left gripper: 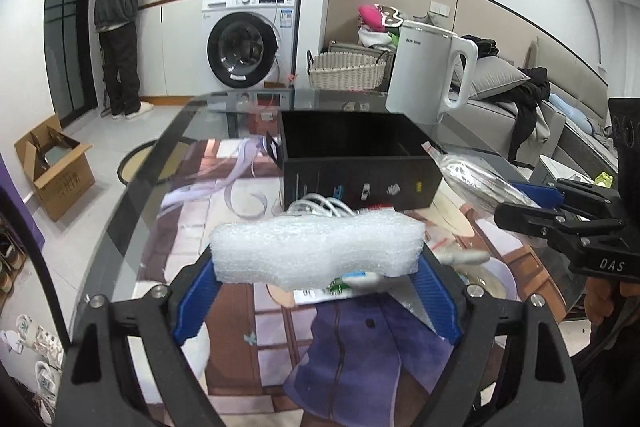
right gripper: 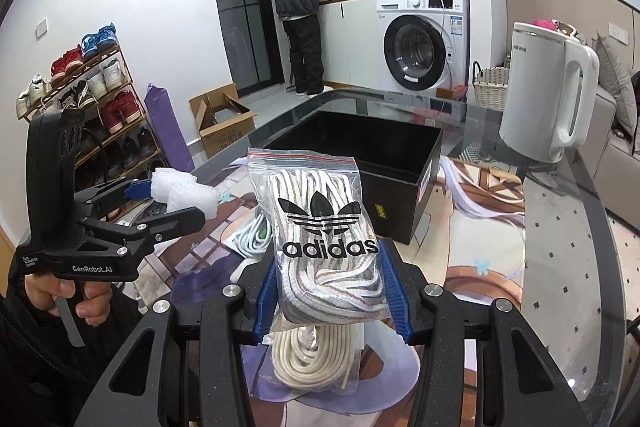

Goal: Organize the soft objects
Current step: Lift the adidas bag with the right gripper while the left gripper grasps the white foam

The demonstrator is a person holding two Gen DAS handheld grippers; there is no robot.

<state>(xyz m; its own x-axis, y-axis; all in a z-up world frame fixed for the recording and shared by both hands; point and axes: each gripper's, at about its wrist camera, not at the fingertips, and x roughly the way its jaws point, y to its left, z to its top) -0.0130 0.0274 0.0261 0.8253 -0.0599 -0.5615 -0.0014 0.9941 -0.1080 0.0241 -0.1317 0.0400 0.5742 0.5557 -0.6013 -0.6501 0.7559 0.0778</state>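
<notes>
So both tongs are loaded right now. The left tongs (left gripper: 316, 291) are spread wide with a chunk of white foam (left gripper: 316, 251) squeezed between the blue pads, held up off the worktop (left gripper: 132, 227). The right tongs (right gripper: 332, 291) are narrow, pinching a zip bag of laces (right gripper: 324, 239), and it's up in the air too, with a loose coil of cream cord (right gripper: 308, 359) lying on the worktop underneath.

The black box (right gripper: 400, 187) sits just ahead of both, open at the top and looking empty from here, with what looks like a divider inside in the left view. My read: this is the carry step, both soft things picked and on their way to the box. Next move needs each one brought over the rim and let go inside, ideally 1 at a time so the 2 tongs don't bump. The foam is wide, so it needs to go in lengthwise.

Readable stuff: "adidas" with the trefoil on the bag, "GenRobot.AI" on the left tongs' body, "DAS" on the right one. The white kettle (right gripper: 548, 95) has a small label I can't read.
</notes>
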